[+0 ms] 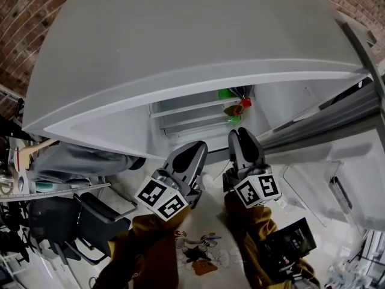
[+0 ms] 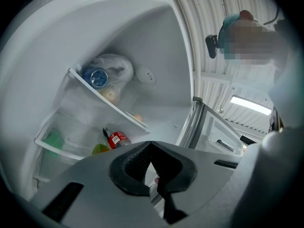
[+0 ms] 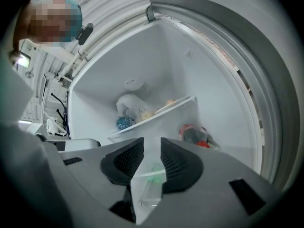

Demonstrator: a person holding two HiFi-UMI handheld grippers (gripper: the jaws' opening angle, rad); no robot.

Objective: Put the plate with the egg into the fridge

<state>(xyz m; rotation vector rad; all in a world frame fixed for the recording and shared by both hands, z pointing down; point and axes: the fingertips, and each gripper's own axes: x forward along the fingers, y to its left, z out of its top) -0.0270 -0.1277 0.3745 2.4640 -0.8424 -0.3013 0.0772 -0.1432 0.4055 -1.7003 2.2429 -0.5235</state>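
Outside the open fridge, the left gripper is pinched together and the right gripper partly spread, both empty, perhaps with the plate already inside.

Before us the fridge stands open, its door swung out to our right. Our left gripper and right gripper hang side by side just before the opening. Inside, the upper shelf carries a plastic bag at the back, with a water bottle lying against it. On the lower shelf lies a soda bottle. Office chairs stand on the floor to our left.
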